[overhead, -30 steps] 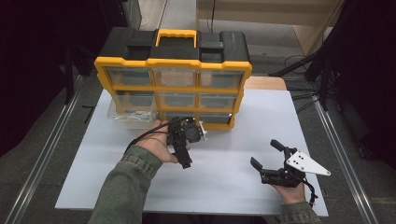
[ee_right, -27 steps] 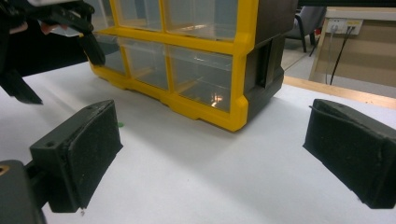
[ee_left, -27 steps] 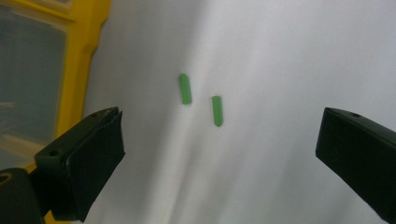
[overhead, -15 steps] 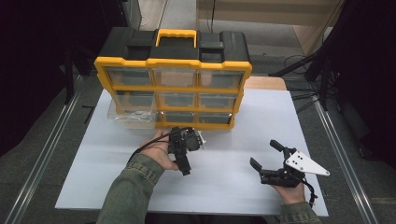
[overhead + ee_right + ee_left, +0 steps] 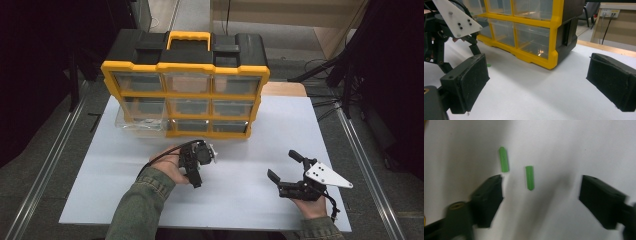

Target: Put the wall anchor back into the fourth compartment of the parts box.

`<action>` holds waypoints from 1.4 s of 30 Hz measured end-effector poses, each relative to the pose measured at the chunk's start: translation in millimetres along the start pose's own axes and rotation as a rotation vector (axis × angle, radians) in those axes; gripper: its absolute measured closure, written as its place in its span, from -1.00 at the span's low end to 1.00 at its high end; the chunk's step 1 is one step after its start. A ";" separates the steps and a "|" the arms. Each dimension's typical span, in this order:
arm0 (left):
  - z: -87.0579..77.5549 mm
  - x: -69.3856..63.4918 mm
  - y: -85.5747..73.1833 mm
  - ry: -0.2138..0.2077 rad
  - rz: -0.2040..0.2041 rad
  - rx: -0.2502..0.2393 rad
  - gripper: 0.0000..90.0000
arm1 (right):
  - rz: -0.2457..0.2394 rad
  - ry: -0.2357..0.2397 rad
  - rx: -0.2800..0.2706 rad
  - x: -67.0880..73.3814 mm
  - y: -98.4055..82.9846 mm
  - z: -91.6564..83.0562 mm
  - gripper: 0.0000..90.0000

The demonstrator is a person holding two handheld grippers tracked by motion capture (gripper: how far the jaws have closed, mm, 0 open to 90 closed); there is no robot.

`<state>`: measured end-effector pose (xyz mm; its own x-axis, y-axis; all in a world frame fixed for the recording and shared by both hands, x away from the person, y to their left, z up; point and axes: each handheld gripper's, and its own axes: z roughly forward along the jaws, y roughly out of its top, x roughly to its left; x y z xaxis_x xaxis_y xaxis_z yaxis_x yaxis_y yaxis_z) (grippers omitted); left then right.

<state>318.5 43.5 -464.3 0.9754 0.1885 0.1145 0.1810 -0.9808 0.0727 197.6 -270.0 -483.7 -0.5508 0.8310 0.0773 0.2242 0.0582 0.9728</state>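
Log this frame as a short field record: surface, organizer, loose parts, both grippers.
surface: white table top
organizer: yellow and black drawer organizer standing at the far side, clear drawers; one lower-left clear drawer pulled out
loose parts: two green wall plugs lying on the white top, apart
left gripper: pointed down over the plugs, fingers just been closing, one plug between them, not touched yet
right gripper: resting on the table, fingers open, nothing between them

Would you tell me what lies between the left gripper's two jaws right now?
In the left gripper view, one green wall plug lies on the white tabletop between the jaws of the left gripper, untouched; a second green plug lies just beyond the left jaw's tip.
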 end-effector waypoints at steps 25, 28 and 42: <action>5.8 12.5 -3.1 -0.052 -0.039 -0.014 0.52 | -0.004 0.014 0.012 0.3 -0.5 1.7 -0.90; 6.1 11.7 -2.9 -0.053 -0.037 -0.018 0.58 | -0.003 0.013 0.013 0.3 -0.5 1.6 -0.90; 5.8 12.0 -2.3 -0.049 -0.016 -0.016 0.86 | -0.001 0.011 0.009 -0.3 -0.4 0.6 -0.90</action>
<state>330.5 47.7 -468.8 0.9775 0.2008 0.0650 0.1946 -0.9767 0.0903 198.1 -270.0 -484.2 -0.5599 0.8249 0.0784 0.2306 0.0643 0.9709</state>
